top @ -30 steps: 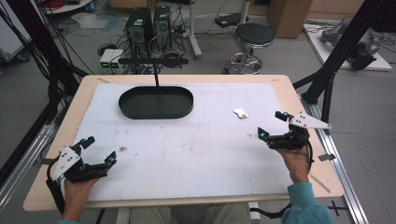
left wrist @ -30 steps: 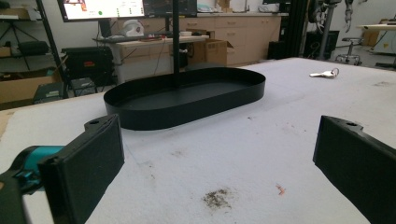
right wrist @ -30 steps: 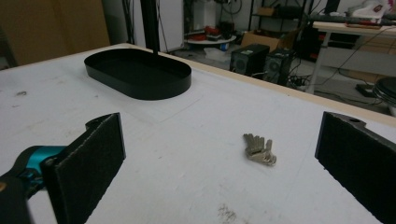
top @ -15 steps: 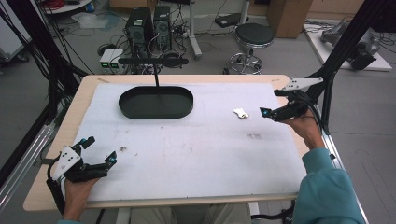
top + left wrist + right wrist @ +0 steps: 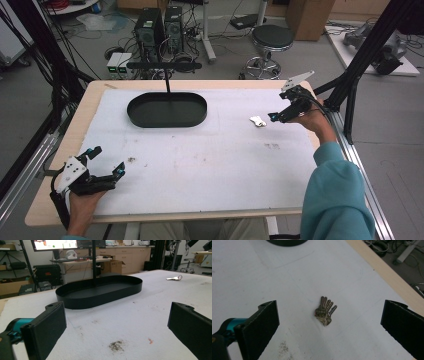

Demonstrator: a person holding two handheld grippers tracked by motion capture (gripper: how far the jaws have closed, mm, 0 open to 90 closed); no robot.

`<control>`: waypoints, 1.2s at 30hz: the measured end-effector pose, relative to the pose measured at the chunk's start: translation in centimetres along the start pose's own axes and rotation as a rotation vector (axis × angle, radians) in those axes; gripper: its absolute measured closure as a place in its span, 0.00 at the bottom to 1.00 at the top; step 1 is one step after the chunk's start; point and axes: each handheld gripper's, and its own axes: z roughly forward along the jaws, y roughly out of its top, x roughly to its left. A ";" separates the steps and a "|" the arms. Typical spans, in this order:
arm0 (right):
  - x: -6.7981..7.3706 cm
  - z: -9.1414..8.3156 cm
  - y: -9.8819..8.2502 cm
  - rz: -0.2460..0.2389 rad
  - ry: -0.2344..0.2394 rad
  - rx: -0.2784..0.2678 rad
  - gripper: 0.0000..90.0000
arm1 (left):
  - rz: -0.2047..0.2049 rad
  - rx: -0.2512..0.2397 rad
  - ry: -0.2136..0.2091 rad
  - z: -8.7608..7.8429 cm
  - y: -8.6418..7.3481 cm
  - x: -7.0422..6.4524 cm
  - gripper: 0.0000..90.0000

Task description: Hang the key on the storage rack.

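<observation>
Right gripper [image 5: 278,114] held raised just beside the keys [image 5: 257,120], jaws wide apart (left gripper [image 5: 107,161] likewise, well apart from them).

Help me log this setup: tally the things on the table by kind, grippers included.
Black oval tray: 1
Bunch of keys: 1
Grippers: 2, left gripper and right gripper, both open
Total: 4
</observation>
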 end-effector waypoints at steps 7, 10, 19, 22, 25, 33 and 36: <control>-0.4 2.6 -0.3 -0.026 0.022 0.100 0.01 | 0.003 0.001 0.000 0.0 0.0 -0.1 0.03; -0.6 2.9 -0.5 -0.023 0.028 0.111 0.01 | 0.003 0.001 0.000 0.0 0.0 -0.1 0.03; -0.9 4.9 -1.0 -0.023 0.067 0.200 0.05 | 0.008 0.002 0.000 0.0 0.0 -0.1 0.03; -0.9 5.3 -1.1 -0.025 0.075 0.219 0.06 | 0.008 0.000 0.000 0.0 0.0 -0.1 0.03; -0.9 5.9 -1.1 -0.023 0.083 0.244 0.08 | 0.009 0.000 0.000 0.0 0.0 -0.1 0.03; -1.1 6.8 -1.4 -0.019 0.111 0.280 0.21 | 0.007 0.000 -0.001 0.0 0.0 -0.1 0.03; -1.2 7.2 -1.4 -0.028 0.115 0.307 0.29 | 0.008 0.000 0.000 0.0 0.0 -0.1 0.03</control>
